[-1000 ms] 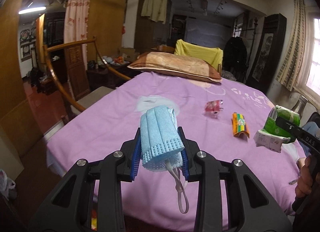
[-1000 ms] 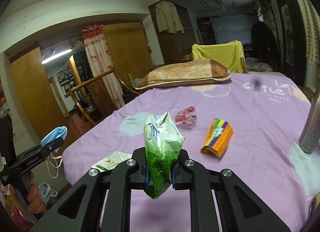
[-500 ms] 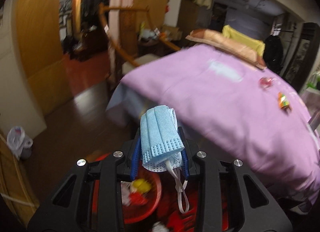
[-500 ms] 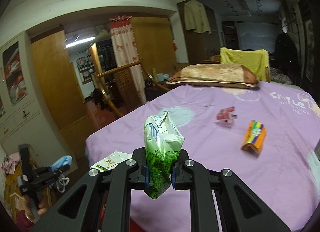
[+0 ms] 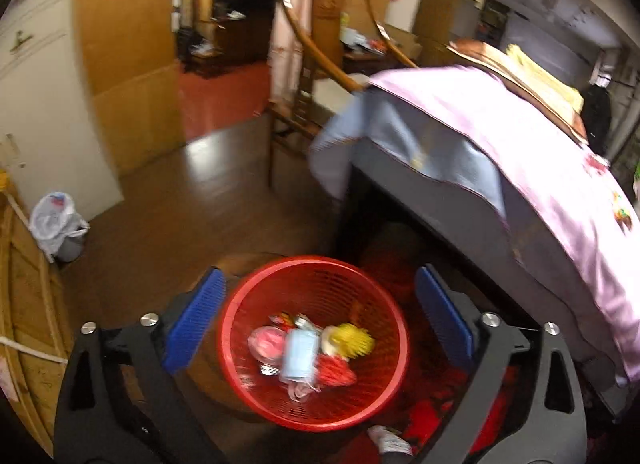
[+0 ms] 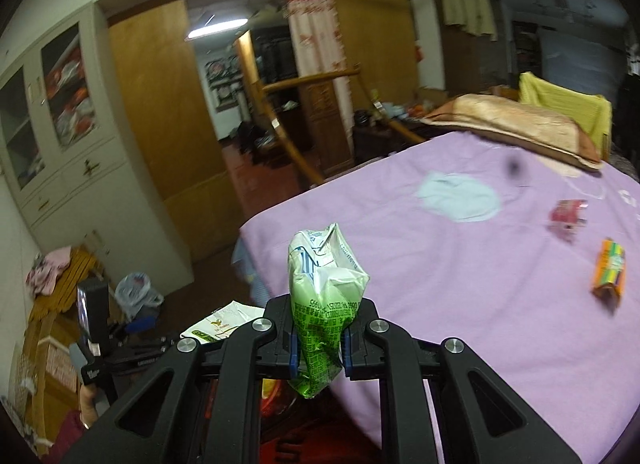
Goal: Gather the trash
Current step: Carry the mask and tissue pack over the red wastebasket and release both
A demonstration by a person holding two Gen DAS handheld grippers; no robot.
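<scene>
Left wrist view, going L to R: white plastic bag (image 5: 56, 219) on the floor at left edge, by a pale cupboard. Lower centre, left tongs (image 5: 316, 314) w/ blue pads spread wide and opening, nothing between them but air; straight below sits the red basket (image 5: 256, 348) on the dark floor. Inside it a blue face mask (image 5: 298, 354) lies flat in the middle, pink wad to its left, yellow ribbed thing (image 5: 352, 340) and red bits to its right. Picture is smeared, so no print readable in there. Right half: bed (image 5: 560, 199) w/ lilac cover, blue sheet hanging off the corner.

Right wrist view, L to R: lower left, a hand grips the other tool's black handle (image 6: 94, 320); white lettering on it too small to read. Just right of that, a white flat pack w/ green strip (image 6: 224, 322) pokes out behind the tongs – logo there, text not legible. Centre bottom, right tongs (image 6: 320, 348) pinched tight on a crumpled green-and-white packet (image 6: 324, 296); dense dark print on the green part, upside down, digits approx "0640…5651" but not sure. Far right on the bed cover: red wrapper (image 6: 568, 215), then an orange striped box (image 6: 608, 272), both well apart from the tongs.
</scene>
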